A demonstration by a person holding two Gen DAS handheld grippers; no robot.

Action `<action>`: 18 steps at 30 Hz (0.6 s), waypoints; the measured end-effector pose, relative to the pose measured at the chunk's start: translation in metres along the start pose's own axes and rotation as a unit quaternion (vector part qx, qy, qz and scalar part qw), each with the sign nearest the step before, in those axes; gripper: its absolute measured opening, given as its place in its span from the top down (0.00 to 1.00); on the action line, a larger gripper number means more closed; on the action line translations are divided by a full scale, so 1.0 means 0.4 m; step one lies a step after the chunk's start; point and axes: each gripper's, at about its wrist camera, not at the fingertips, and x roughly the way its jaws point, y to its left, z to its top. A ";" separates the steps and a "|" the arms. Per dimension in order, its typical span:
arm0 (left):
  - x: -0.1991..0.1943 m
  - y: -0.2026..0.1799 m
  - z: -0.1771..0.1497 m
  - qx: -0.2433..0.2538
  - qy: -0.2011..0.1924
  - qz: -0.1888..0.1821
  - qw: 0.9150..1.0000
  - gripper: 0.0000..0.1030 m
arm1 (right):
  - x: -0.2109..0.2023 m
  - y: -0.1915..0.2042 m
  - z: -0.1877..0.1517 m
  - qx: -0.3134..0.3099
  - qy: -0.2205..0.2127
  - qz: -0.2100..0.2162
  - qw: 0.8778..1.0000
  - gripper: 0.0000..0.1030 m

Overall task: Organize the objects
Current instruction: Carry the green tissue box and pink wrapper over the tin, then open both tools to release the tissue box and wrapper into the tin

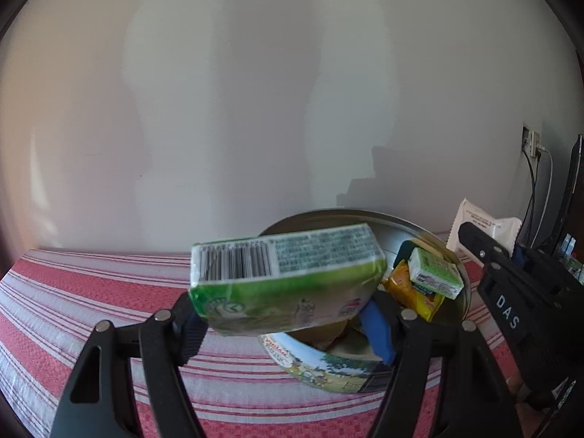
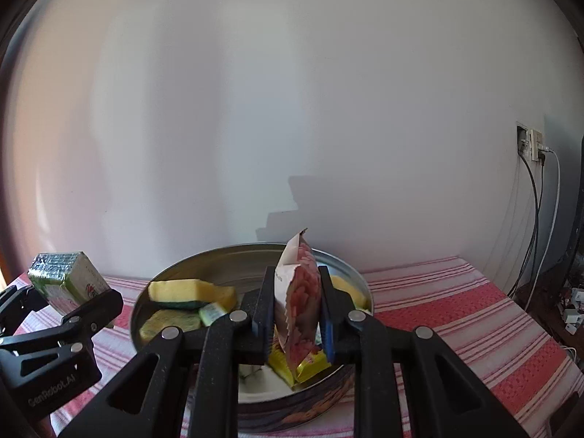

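Note:
My left gripper (image 1: 288,314) is shut on a green carton (image 1: 284,281) with a barcode, held tilted just above the near rim of a round metal tin (image 1: 365,215). The carton and left gripper also show at the left of the right wrist view (image 2: 69,281). My right gripper (image 2: 295,314) is shut on a pink and white snack packet (image 2: 301,303), held upright over the tin (image 2: 255,252). Inside the tin lie yellow sponges (image 2: 189,292), a small green box (image 1: 434,273) and yellow wrappers (image 2: 310,365).
The tin stands on a table with a red and white striped cloth (image 2: 456,310), against a white wall. A wall socket with cables (image 2: 533,146) is at the right. The right gripper's body (image 1: 511,292) and a white packet (image 1: 474,219) show at the right of the left wrist view.

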 end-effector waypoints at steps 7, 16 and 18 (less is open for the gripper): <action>0.060 -0.040 0.006 -0.001 0.018 -0.011 1.000 0.30 | 0.054 -0.035 0.012 0.002 0.008 -0.021 1.000 0.78; 0.152 -0.057 0.030 0.005 0.041 -0.015 0.999 0.30 | 0.129 -0.061 0.024 -0.006 0.032 -0.024 0.999 0.78; 0.157 -0.064 0.037 0.005 0.045 -0.015 0.999 0.30 | 0.151 -0.064 0.021 -0.006 0.042 -0.024 0.999 0.78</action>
